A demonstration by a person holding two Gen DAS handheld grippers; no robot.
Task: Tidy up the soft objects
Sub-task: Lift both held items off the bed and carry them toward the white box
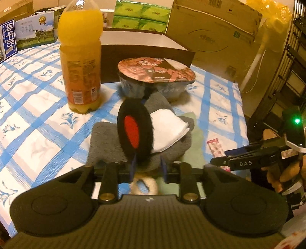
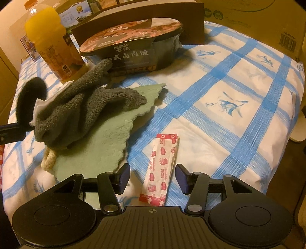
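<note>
A heap of soft things lies on the blue-checked tablecloth (image 2: pixel 220 92): a grey towel (image 2: pixel 82 107) on a green cloth (image 2: pixel 99 145), with a folded white cloth (image 1: pixel 168 130) on top and a cream rope loop (image 2: pixel 47 160) at its edge. A black fuzzy pad with a red oval (image 1: pixel 135 132) stands upright and blurred between the blue pads of my left gripper (image 1: pixel 148 168). A gap shows on its right side, so the jaws are open. My right gripper (image 2: pixel 153 178) is open, and a red-and-white sachet (image 2: pixel 162 166) lies flat between its fingers.
An orange juice bottle (image 1: pixel 80 57) stands left of the heap, and a lidded instant rice bowl (image 1: pixel 155 76) sits just behind it. Behind them are a brown carton (image 1: pixel 145 46), green tissue packs (image 1: pixel 141 16) and cardboard boxes (image 1: pixel 216 34). The table's right edge (image 2: pixel 283 162) drops off.
</note>
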